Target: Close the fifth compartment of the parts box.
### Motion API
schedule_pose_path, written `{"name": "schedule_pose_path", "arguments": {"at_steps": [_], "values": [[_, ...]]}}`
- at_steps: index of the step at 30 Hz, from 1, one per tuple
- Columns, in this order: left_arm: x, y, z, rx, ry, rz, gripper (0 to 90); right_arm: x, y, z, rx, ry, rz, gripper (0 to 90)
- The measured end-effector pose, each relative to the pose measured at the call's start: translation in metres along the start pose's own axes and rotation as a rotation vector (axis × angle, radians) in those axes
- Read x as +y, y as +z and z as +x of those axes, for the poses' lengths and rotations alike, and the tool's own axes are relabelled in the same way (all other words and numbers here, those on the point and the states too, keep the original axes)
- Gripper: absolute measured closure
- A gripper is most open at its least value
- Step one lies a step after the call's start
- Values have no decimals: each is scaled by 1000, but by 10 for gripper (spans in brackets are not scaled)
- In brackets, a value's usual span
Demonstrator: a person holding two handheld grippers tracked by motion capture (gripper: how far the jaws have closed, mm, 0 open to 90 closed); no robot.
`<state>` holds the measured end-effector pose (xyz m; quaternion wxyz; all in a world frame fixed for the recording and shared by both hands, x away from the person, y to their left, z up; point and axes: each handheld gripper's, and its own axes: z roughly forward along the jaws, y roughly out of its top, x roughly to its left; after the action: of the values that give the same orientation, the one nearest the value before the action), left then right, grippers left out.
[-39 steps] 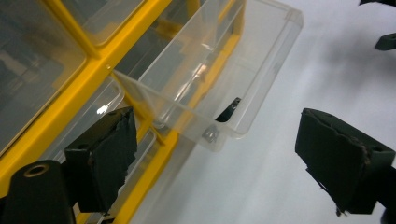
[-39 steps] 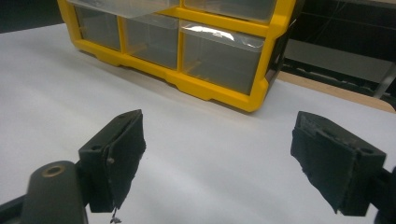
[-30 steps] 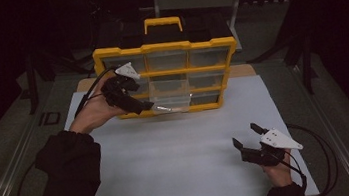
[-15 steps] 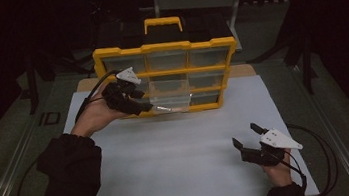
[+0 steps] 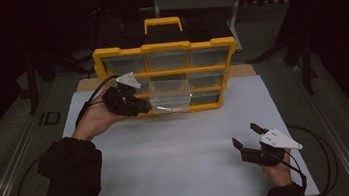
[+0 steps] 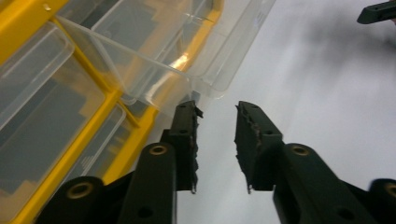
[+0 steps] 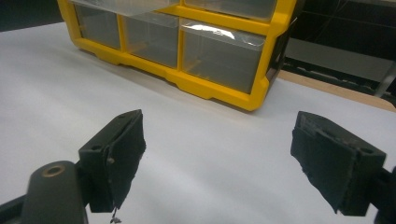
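Note:
A yellow organizer with clear drawers stands upright at the back of the white mat. One clear drawer in its lower row sticks out toward me. My left gripper is at that drawer's left end, by the organizer's lower left corner. In the left gripper view, its jaws stand a little apart with nothing between them, and the drawer's corner lies just above one tip. My right gripper rests open over the mat's front right. It faces the organizer with a wide, empty gap.
Black cables trail from both grippers across the mat's sides. A brown board lies under the organizer. Grey table rails run along both sides, and dark equipment stands behind. The right gripper's tip shows far off in the left gripper view.
My left gripper has shifted only slightly at the pulled-out drawer's left end. The drawer and the right gripper have stayed where they were.

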<state>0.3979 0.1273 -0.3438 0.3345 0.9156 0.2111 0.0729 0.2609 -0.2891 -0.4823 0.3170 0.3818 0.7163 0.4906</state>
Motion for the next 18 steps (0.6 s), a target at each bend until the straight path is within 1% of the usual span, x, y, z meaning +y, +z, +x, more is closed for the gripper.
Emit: {"name": "schedule_pose_path", "arguments": {"at_steps": [2,3,7,9,10,11,14,16,18], "values": [[-1,1,-1,-6,-6,-6,764,0,0,0,-1,0,0,176],[-2,2,-1,-7,-1,-1,772,0,0,0,-1,-1,-1,175],[-5,6,-2,7,-11,1,813,0,0,0,0,1,1,176],[-6,7,-2,11,-12,-2,848,0,0,0,1,0,0,175],[-8,8,-2,12,-10,-7,848,0,0,0,1,-1,1,175],[-9,9,-2,13,-2,-3,894,0,0,0,0,-1,1,175],[-9,10,-4,18,5,2,900,0,0,0,1,-1,1,175],[-7,13,-6,23,8,-7,900,0,0,0,1,-2,2,176],[-5,15,-7,19,14,-9,900,0,0,1,1,-2,1,175]]}}
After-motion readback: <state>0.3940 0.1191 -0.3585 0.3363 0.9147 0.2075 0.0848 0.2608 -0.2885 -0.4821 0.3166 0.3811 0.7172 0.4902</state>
